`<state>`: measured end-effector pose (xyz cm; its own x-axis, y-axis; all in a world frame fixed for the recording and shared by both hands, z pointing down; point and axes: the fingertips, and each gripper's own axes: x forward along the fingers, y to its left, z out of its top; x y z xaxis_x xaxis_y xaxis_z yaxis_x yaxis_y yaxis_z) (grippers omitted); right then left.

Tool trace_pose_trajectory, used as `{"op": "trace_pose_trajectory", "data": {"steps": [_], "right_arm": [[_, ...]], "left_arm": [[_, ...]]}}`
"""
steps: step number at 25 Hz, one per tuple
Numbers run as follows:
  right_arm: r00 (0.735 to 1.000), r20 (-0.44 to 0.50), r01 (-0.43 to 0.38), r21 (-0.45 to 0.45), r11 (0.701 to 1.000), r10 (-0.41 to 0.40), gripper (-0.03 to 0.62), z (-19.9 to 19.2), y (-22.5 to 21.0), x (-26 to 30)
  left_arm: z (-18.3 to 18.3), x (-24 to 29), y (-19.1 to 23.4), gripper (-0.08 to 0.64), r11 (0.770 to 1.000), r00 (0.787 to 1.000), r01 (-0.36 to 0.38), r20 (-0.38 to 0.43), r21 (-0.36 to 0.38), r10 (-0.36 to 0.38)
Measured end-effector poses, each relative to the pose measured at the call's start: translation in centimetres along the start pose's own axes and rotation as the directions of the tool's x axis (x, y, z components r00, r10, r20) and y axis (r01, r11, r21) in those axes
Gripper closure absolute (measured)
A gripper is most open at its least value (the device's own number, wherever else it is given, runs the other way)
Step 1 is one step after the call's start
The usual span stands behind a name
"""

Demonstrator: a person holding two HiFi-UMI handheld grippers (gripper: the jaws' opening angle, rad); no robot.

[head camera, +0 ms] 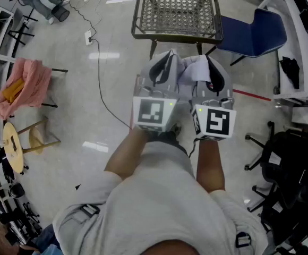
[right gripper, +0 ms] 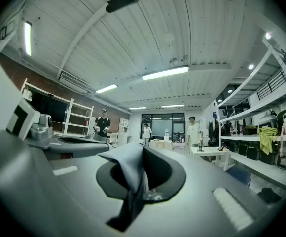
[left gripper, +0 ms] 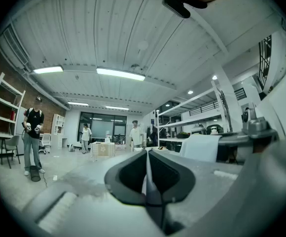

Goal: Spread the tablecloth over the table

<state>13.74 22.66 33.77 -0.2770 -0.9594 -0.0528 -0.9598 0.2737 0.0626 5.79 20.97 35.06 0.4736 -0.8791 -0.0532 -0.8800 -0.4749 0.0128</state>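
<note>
The tablecloth (right gripper: 125,163) is thin, smooth, matt pale cloth. The left gripper (left gripper: 147,154) and right gripper (right gripper: 143,152) have matt grey plastic shells. The floor (head camera: 90,124) is glossy; the chair (head camera: 176,9) has an open woven mesh seat.

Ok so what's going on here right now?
A person stands holding two grippers side by side. The right gripper has its jaws shut on a fold of the pale tablecloth. The left gripper has its jaws together with what looks like a thin edge of it between them. The mesh-topped table ahead is bare, so spreading has not begun.
</note>
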Motion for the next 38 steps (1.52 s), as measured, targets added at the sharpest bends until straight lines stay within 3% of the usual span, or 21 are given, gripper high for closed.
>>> {"op": "trace_pose_trajectory", "data": {"steps": [4,9,12,16,28,38], "right_arm": [[1.000,-0.007,-0.010,0.000,1.000,0.010,0.586,-0.3,0.2,-0.1],[0.999,-0.017,-0.031,0.004,1.000,0.031,0.586,-0.4,0.5,0.5],[0.998,-0.033,-0.058,-0.005,0.998,0.058,0.586,-1.0,0.8,1.0],[0.996,-0.043,-0.078,0.007,0.997,0.078,0.586,-1.5,0.9,1.5],[0.980,-0.100,-0.175,-0.014,0.984,0.173,0.586,-2.8,5.9,10.7],[0.949,-0.110,-0.303,-0.062,0.951,0.295,0.586,-1.8,14.0,21.0]], "left_arm": [[-0.3,-0.1,-0.1,0.537,1.000,1.000,-0.001,-0.010,-0.005,0.001],[-0.9,-0.1,0.2,0.537,0.999,0.999,0.005,-0.044,0.042,-0.003],[-1.0,0.0,0.4,0.537,0.999,0.999,-0.032,-0.039,0.010,0.033],[-1.9,-0.4,1.7,0.537,0.997,0.996,-0.064,-0.064,0.034,0.066],[-3.4,1.1,12.5,0.537,0.979,0.978,-0.200,-0.074,-0.044,0.197],[-2.5,3.9,23.2,0.537,0.962,0.963,-0.267,-0.049,-0.053,0.265]]}}
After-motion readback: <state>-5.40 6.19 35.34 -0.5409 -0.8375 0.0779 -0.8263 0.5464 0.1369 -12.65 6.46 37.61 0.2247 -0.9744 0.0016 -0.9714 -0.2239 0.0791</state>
